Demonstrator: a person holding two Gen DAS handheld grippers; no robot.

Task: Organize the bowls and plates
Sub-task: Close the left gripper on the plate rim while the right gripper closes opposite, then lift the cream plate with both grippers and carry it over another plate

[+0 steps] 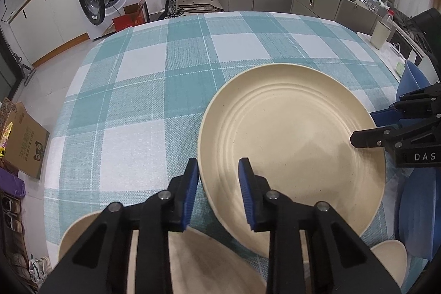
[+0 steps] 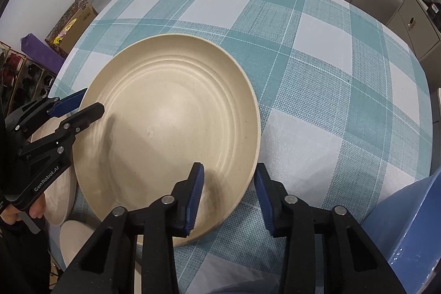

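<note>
1. A large cream plate lies face up on the teal-and-white checked tablecloth. It is round, so it has no long axis; its ridged hollow faces upward.
2. From the left wrist view the plate sits right of centre, toward the near edge of the table.
3. The left gripper straddles the plate's left near rim: one blue pad is outside the rim, the other over the plate's inside. A clear gap shows between the pads and the rim, so it has no hold.
4. The right gripper straddles the right near rim in the same way, one pad over the plate, the other over the cloth. Its jaws are partly open, and the pads are not seen pressing the rim.
5. More cream dishes lie at the near left, partly under the left gripper.
6. A blue chair stands at the near right of the table.
</note>
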